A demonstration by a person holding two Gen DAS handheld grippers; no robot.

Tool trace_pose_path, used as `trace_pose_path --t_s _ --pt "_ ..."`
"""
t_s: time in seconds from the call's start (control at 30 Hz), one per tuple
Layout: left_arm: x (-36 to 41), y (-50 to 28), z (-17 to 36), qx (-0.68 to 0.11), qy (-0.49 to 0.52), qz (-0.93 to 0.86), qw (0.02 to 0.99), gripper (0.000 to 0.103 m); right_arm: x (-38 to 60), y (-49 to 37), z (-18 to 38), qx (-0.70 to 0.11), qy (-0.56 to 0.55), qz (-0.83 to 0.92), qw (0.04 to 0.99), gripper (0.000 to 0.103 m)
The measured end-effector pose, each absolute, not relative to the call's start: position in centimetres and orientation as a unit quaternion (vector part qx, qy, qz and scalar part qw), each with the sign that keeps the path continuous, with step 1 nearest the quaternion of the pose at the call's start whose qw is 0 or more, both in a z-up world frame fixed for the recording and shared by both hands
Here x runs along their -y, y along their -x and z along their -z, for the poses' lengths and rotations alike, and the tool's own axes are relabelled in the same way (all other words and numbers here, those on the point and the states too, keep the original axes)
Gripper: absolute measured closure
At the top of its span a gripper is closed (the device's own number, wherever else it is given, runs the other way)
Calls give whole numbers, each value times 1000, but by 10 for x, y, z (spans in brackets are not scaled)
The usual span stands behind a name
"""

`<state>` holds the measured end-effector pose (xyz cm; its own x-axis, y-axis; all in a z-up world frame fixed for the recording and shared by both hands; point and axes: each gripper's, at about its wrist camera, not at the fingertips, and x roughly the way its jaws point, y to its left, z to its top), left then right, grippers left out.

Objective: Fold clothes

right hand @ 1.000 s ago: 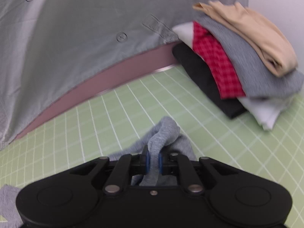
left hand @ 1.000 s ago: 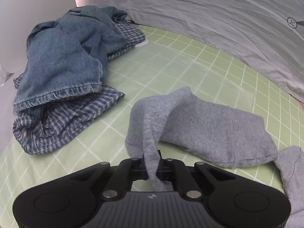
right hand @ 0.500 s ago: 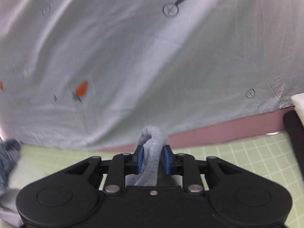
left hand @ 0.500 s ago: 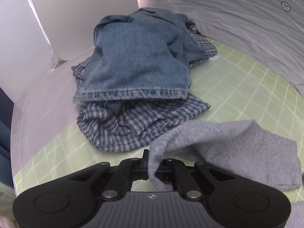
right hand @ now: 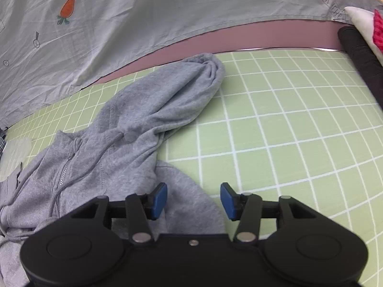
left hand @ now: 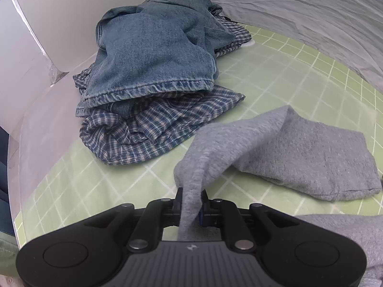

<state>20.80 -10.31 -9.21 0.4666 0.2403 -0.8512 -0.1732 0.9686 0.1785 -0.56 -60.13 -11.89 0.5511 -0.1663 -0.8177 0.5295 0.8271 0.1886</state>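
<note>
Denim jeans (left hand: 155, 47) lie piled on a plaid shirt (left hand: 148, 129) beyond my left gripper (left hand: 191, 203), its jaws pinching the grey hoodie (right hand: 134, 124). My right gripper (right hand: 194, 201) gapes empty above it on the green grid desk (right hand: 287, 131).

So the tabletop (right hand: 299, 124) is covered in a light green mat with a white grid. Behind it hangs a wrinkly grey sheet (right hand: 167, 12) with a little carrot print (right hand: 67, 7), over a mauve strip (right hand: 263, 38). Plain white wall panel (left hand: 59, 19) on the left. Soft, even light.
</note>
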Motion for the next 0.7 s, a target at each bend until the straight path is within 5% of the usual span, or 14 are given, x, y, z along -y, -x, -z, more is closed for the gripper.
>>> trace_pose_path --t_s 0.07,0.13,0.2,0.57,0.7 --pt "105 -208 93 -503 -36 -119 855 89 595 2 120 -435 -197 204 855 52" --pt "106 -207 93 -503 -39 -118 855 89 590 0 119 -445 -176 201 855 66" --pt "107 -208 94 -502 -44 -119 856 89 587 4 117 -448 -158 188 860 91" --pt "110 -213 100 -492 -69 -126 858 89 616 98 66 -415 -71 414 807 95" --pt "111 -213 100 -494 -74 -120 858 89 625 117 78 -438 -111 415 790 87"
